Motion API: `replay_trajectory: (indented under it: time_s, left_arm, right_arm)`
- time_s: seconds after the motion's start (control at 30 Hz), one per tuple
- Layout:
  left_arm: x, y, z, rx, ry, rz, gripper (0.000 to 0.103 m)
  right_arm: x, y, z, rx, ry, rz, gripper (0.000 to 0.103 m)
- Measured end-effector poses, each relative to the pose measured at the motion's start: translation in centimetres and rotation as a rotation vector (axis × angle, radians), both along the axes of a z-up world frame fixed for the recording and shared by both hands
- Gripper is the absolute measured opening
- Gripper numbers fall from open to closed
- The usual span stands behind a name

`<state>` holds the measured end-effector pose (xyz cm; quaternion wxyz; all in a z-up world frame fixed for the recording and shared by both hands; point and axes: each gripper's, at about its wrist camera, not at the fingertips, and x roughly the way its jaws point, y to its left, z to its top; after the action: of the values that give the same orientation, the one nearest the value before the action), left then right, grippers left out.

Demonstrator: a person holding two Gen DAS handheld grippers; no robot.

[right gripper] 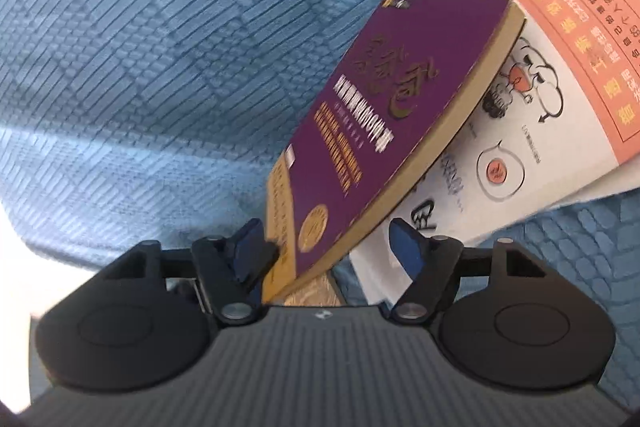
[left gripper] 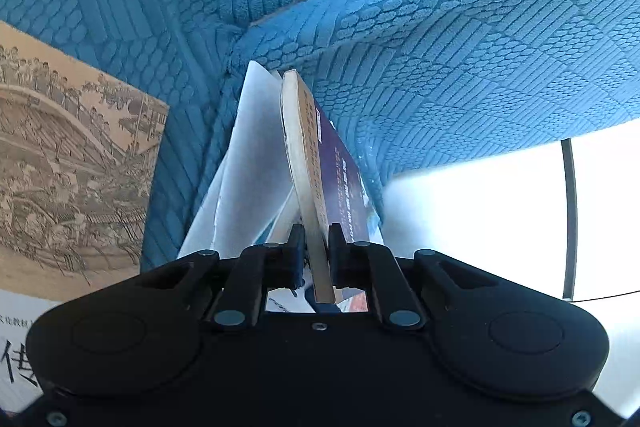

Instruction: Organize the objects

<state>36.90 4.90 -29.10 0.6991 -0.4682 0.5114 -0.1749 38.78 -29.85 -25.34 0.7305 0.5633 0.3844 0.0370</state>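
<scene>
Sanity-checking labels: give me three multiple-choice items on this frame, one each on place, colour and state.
1. Left view: where is the tan book? A left of the gripper; B right of it; C between the jaws.
2. Cover of the tilted book at the right gripper? A green; B purple; C red.
3. Left gripper? A wide open; B shut on something; C out of view.

Key: A, it lies at frame left on blue fabric; B, the cover shows purple; B, both pads press the held book.
</scene>
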Motion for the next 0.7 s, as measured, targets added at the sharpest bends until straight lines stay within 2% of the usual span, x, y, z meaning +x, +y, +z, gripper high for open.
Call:
replay_trajectory:
  time_s: [0.2, 0.33, 0.37, 0.5, 0.57, 0.7]
  left_arm:
    - [-0.3, -0.4, 0.0, -0.046, 0.008, -0.018, 0.01]
    - [-0.8, -0.9, 0.2, -0.056, 0.006, -0.042, 0.01]
    - [-0.9, -1.1, 0.4, -0.053, 0.002, -0.05, 0.01]
    - [-1.0, -1.4, 0.5, -0.047, -0.007, -0.071, 0.013]
    - [-0.9, -1.4, 0.6, -0.049, -0.002, -0.072, 0.015]
    - [-0.7, -1.7, 0.9, -0.063, -0.007, -0.095, 0.019]
  right_arm:
    - [0.8, -0.1, -1.0, 0.059, 0.002, -0.048, 0.063]
    - [1.3, 0.2, -1.3, 0.058, 0.011, -0.073, 0.052]
    - [1.3, 0.0, -1.3, 0.057, 0.017, -0.082, 0.044]
    - [1.2, -0.3, -0.5, 0.004, 0.003, -0.071, 0.036]
    - [1.1, -0.7, -0.1, -0.02, -0.019, -0.052, 0.027]
    - [0.9, -1.6, 0.9, -0.05, -0.052, -0.028, 0.022]
